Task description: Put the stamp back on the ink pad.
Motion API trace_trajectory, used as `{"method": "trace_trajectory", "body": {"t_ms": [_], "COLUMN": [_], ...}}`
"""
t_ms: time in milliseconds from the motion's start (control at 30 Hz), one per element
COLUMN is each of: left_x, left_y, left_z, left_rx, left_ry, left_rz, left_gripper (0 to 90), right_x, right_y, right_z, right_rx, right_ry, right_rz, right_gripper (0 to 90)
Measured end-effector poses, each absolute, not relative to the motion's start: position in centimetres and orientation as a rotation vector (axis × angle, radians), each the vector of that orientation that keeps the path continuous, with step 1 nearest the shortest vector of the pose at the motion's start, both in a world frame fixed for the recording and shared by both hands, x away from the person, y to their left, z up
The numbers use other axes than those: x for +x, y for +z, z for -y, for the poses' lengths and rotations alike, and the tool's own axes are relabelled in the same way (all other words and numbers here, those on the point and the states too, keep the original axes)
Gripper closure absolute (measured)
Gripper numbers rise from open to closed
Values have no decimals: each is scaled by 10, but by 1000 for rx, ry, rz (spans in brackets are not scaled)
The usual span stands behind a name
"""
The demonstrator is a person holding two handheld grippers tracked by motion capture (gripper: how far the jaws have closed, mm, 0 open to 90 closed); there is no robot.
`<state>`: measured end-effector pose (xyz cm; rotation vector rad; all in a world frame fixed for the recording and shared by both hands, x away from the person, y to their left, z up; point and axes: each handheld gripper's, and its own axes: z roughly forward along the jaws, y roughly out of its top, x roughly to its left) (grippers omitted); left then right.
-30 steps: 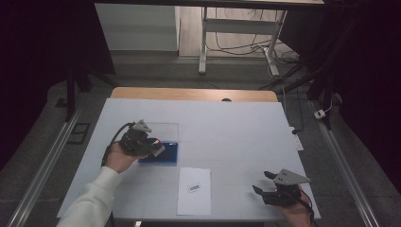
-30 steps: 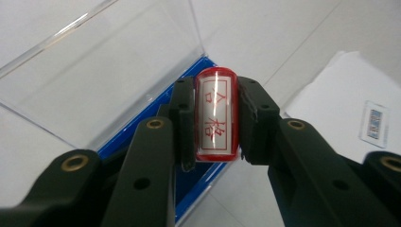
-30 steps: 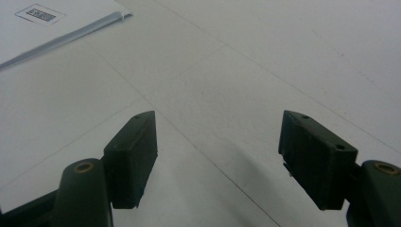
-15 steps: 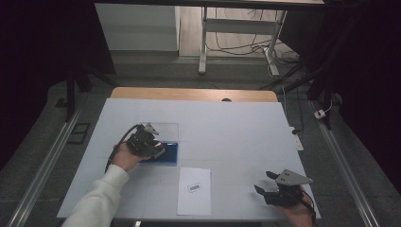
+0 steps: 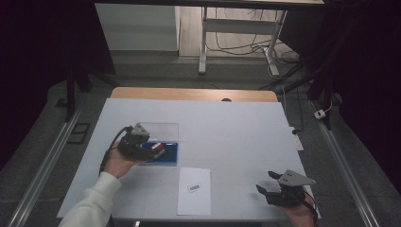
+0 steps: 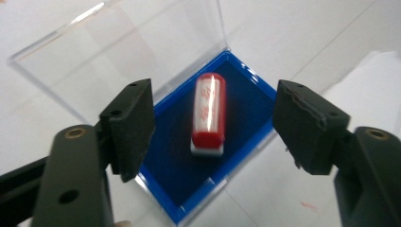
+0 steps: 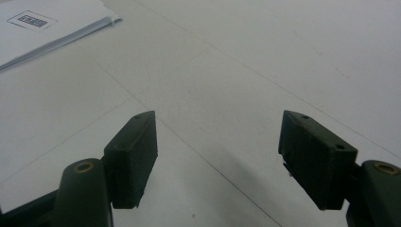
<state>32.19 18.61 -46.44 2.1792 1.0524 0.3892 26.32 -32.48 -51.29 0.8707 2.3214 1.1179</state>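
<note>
A red stamp with a white base lies in a blue-lined case whose clear lid is folded back flat on the table. My left gripper hovers just above the case, open, with the stamp between its jaws but untouched. In the high view the left gripper sits over the blue case at the left middle of the table. The right gripper rests open near the front right edge; its own view shows the right gripper over bare table with nothing between the jaws.
A white sheet of paper with a small barcode label lies at the front middle; its corner shows in the right gripper view. The white table stands on a dark floor with desk legs and cables behind.
My left gripper has moved right and lowered over the blue case, ending with its jaws around the stamp. The right gripper has barely moved.
</note>
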Motion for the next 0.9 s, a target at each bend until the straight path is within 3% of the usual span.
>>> {"method": "trace_trajectory", "body": {"t_ms": [500, 900], "left_x": [247, 229], "left_y": [-493, -504], "left_z": [-210, -208], "left_rx": [2110, 2126], "left_ry": [385, 387], "left_rz": [-1025, -1011], "left_gripper": [286, 289], "right_x": [267, 267], "right_y": [-514, -510], "right_z": [324, 323], "right_rx": [873, 858], "right_ry": [1114, 1141], "right_rz": [-2323, -2304], "right_gripper": [285, 285]}}
